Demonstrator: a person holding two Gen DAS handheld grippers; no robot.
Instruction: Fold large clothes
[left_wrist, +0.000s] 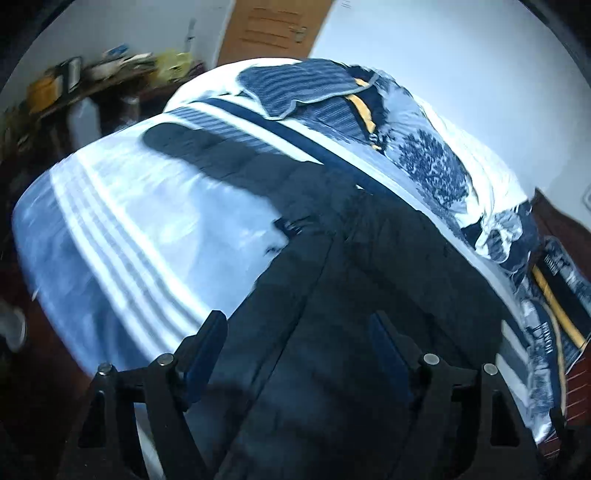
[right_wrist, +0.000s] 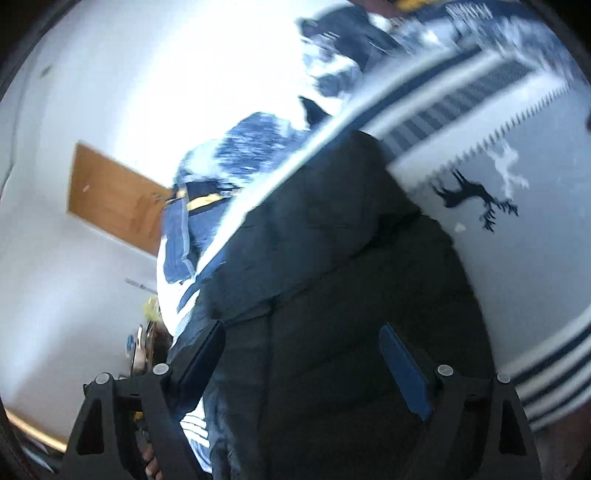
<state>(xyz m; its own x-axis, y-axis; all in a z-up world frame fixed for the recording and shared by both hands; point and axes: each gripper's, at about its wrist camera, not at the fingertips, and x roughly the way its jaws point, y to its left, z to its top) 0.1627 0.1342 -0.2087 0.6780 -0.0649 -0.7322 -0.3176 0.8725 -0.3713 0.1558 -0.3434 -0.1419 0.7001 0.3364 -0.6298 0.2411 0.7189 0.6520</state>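
Observation:
A large dark quilted jacket (left_wrist: 332, 280) lies spread on the bed, one sleeve (left_wrist: 207, 151) stretched out to the upper left. In the left wrist view my left gripper (left_wrist: 299, 325) hovers above the jacket's lower part, its blue-padded fingers (left_wrist: 384, 343) wide apart with nothing between them. The right wrist view shows the same jacket (right_wrist: 332, 258) filling the middle of the picture. My right gripper (right_wrist: 303, 336) is open above it, and its pads (right_wrist: 402, 365) touch no cloth.
The bed carries a white and blue striped cover (left_wrist: 122, 236) with a deer print (right_wrist: 476, 195). Crumpled blue-and-white bedding and a pillow (left_wrist: 295, 88) lie at the far side. A wooden door (left_wrist: 273, 26) and a cluttered desk (left_wrist: 85, 81) stand beyond.

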